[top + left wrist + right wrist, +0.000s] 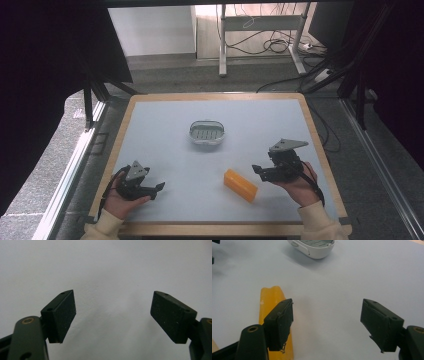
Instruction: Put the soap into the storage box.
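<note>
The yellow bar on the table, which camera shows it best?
The high view: the whole yellow bar lies in sight on the table, apart from the right gripper. In the right gripper view one jaw covers part of the bar and the frame's bottom edge cuts it off. The left gripper view faces bare table.

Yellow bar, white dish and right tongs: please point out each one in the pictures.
yellow bar [240, 185], high view, middle of its top face
white dish [206, 133], high view, its slotted inner floor
right tongs [327, 326], right gripper view, midway between the two open tips
</note>
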Demonstrator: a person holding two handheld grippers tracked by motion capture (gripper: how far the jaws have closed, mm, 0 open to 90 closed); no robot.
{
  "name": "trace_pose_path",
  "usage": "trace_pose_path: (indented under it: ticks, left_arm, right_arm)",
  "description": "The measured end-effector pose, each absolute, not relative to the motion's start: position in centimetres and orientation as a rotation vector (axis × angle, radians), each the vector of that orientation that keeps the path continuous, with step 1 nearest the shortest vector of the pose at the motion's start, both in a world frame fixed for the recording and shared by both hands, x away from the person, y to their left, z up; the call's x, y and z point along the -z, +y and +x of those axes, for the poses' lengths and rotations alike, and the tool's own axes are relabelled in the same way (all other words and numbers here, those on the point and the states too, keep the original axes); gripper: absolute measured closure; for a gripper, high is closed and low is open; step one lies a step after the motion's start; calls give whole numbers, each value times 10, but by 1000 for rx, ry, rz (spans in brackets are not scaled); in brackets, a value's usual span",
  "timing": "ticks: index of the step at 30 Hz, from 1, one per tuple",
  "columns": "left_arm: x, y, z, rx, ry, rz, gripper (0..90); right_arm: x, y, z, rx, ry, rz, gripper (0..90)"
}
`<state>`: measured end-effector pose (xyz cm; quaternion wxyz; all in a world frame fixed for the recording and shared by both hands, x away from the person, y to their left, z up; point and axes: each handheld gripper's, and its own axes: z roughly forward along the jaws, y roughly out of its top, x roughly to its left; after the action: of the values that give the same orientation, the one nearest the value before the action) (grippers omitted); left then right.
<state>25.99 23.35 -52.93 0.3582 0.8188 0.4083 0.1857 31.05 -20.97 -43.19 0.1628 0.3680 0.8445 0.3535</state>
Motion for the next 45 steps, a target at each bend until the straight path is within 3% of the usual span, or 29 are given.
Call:
trace_pose_path:
  ticks: [23, 45]
  left_arm:
    - [528, 234, 260, -474, 1043, 2111, 202]
    - [528, 233, 259, -473, 1036, 2125, 202]
  right_arm:
    - [421, -167, 320, -943, 2539, 980, 290]
    - [435, -155, 316, -834, 2668, 942, 351]
